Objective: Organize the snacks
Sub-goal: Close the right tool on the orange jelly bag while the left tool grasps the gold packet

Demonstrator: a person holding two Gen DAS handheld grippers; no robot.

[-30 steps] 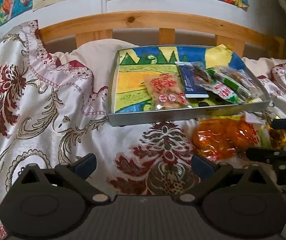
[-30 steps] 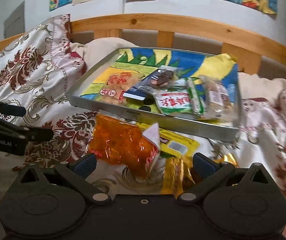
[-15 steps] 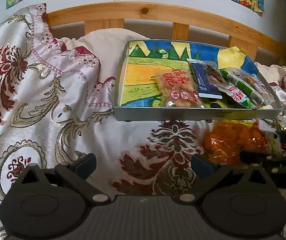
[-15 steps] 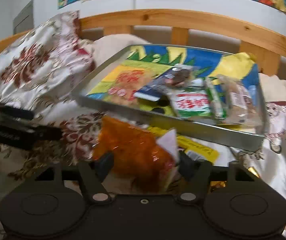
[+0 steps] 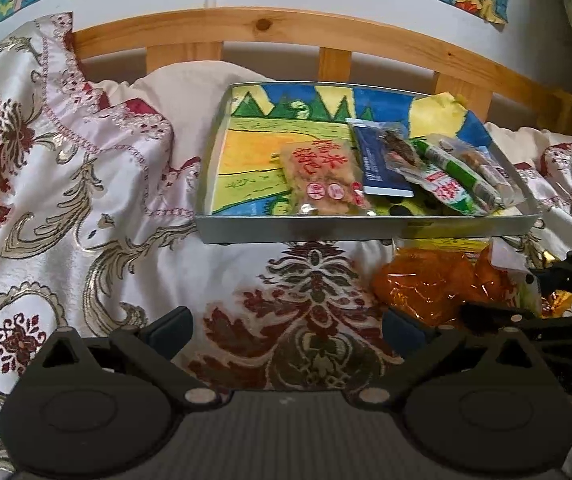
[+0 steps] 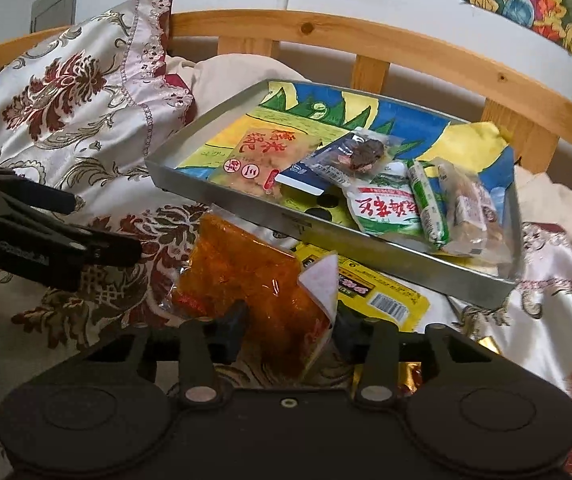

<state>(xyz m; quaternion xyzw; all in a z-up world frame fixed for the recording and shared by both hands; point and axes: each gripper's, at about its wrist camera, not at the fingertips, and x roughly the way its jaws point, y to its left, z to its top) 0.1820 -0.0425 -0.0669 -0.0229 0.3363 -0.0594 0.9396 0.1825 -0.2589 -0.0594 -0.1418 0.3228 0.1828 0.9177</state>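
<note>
An orange snack bag lies on the bedspread in front of the metal tray. My right gripper is closing on the bag's near end, with a finger touching each side. In the left wrist view the orange bag and the right gripper are at the right. My left gripper stands open over bare bedspread, holding nothing. In the tray lie a rice cracker packet, a blue packet, a green-and-white packet and other snacks.
A yellow packet lies partly under the tray's front edge, with a gold wrapper beside it. A wooden headboard runs behind the tray. A raised fold of patterned bedding sits at the left.
The right gripper's fingers have come together from wide apart onto the orange bag, and the bag's near end has crumpled up. The left gripper has stayed open and almost still.
</note>
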